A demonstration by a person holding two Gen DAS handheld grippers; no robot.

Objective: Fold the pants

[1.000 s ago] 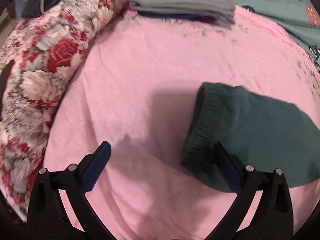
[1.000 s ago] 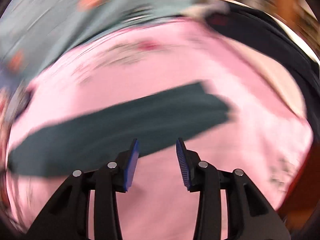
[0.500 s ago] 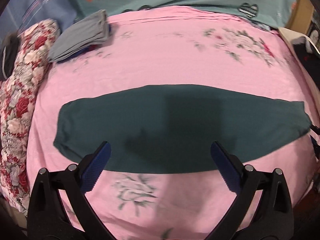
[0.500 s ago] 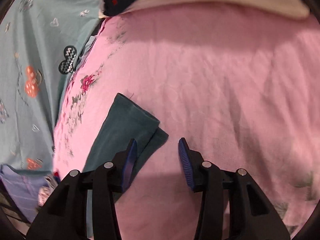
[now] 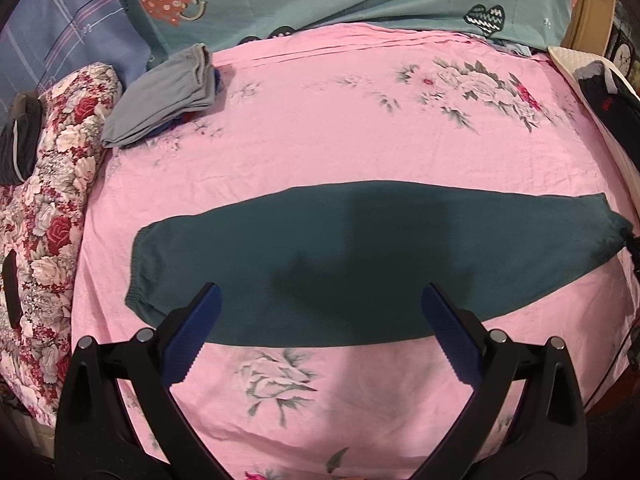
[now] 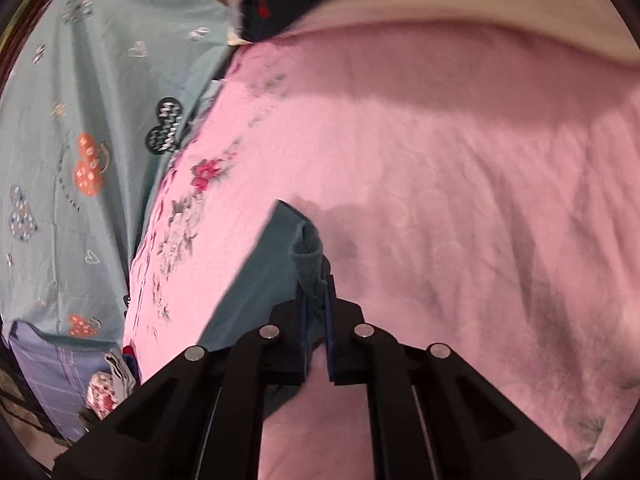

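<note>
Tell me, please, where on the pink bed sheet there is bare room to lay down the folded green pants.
The widest bare stretch of pink sheet lies between the green pants and the teal heart-print bedding. A narrower strip lies near the left hand-held gripper. The left is crowded: grey folded clothes, floral quilt.

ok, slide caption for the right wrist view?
Right gripper shut on dark teal fabric pants over pink floral bedsheet.
</note>
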